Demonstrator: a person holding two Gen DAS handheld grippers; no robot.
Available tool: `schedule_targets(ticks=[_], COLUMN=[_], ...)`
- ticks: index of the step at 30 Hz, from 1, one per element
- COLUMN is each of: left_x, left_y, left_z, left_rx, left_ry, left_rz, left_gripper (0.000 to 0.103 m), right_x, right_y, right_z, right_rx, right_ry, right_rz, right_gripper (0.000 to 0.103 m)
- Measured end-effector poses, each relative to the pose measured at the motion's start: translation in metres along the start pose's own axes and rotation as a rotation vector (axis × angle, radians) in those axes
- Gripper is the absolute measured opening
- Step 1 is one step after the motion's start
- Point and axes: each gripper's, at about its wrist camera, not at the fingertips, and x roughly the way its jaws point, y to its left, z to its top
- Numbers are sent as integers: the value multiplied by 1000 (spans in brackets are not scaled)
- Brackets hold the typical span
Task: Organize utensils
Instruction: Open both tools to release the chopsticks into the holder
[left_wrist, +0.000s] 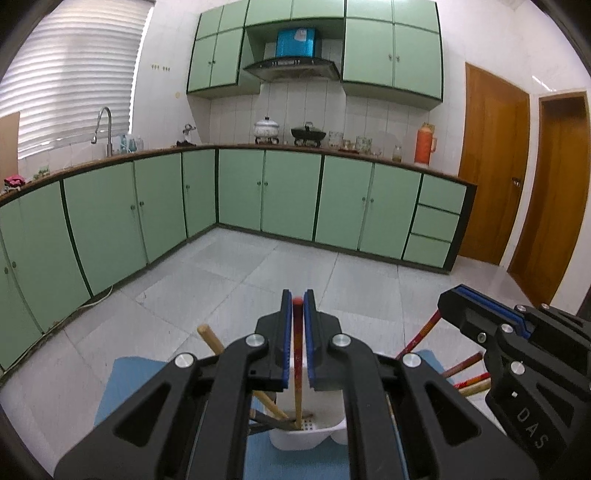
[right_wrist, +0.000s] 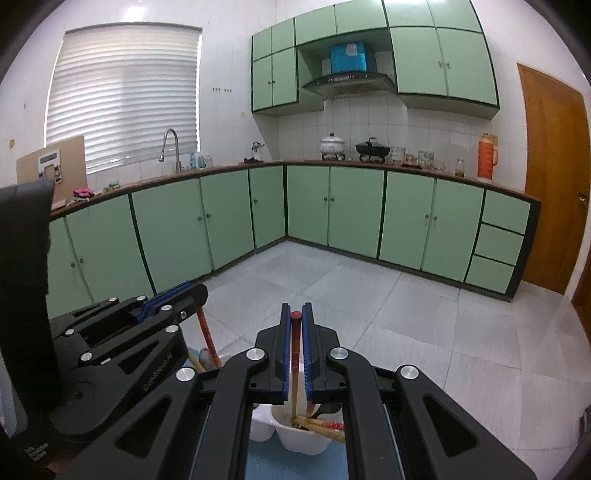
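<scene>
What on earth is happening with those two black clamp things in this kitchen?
Someone is sorting chopsticks with two hand-held tools. The left tool is shut on a red-tipped wooden chopstick, its lower end inside the white plastic utensil holder on the blue mat. The right tool is shut on a second red-tipped chopstick, standing in another compartment of that holder. More chopsticks already lean inside.

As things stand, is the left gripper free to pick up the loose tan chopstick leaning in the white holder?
Probably not: the left gripper is shut on a red-tipped chopstick, so the tan chopstick in the white holder must wait.
</scene>
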Motion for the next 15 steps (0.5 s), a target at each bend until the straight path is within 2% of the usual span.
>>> schedule_targets(ticks=[7,9,11,12,15], left_x=[-1,-5,-11,-14,-25], left_y=[3,5,7,8,9], left_z=[-1,0,3,5,10], left_rx=[-3,-17,-25,-26,-30], left_ry=[4,-3,-19,-26,-50], left_rz=[4,2,5,3,3], left_gripper=[9,18,32,34,46], right_x=[2,-3,-12,-16,-29], right_y=[-8,-10,-13,-14,-20], right_z=[-4,-4,-2,0,6], right_rx=[25,31,37,41,59], right_ry=[18,7,-15,-26,-61], right_rz=[9,7,7,3,-5], right_gripper=[6,7,10,12,24])
